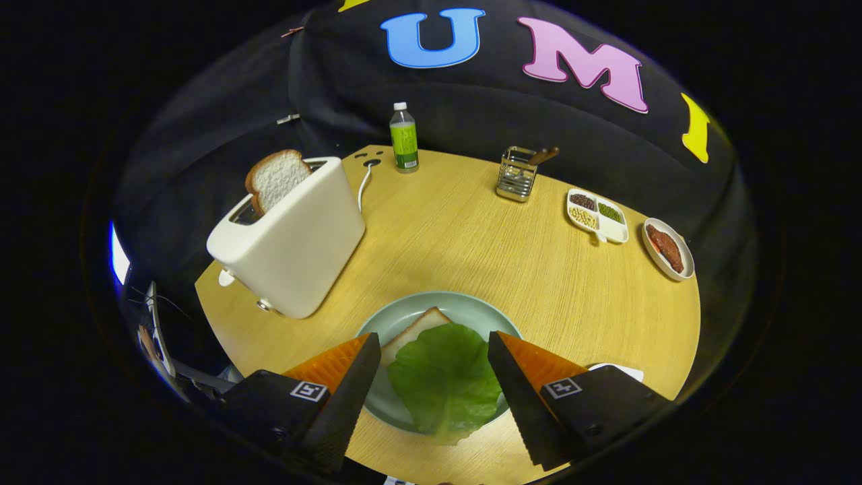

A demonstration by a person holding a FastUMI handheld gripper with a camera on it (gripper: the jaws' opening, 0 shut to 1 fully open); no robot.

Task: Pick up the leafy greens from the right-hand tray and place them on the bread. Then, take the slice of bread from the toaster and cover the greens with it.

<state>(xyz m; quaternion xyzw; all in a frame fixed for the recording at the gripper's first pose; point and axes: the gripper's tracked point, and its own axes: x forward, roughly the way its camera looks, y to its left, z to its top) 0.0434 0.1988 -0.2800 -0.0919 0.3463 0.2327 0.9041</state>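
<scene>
Gripper view: I see the gripper point(431, 364) with jaws wide, holding nothing, above the plate point(404, 313).

Leafy greens point(444, 377) lie on the bread point(411, 330) in that plate at the table's point(471, 242) near edge, between my fingers. Second slice of bread point(276, 178) stands upright in the toaster point(293, 246) near the left edge.

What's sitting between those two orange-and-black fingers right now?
In the gripper view, the open hand-held gripper has a green lettuce leaf between its fingers, lying on a bread slice on the pale green plate. Neither finger touches it.
</scene>
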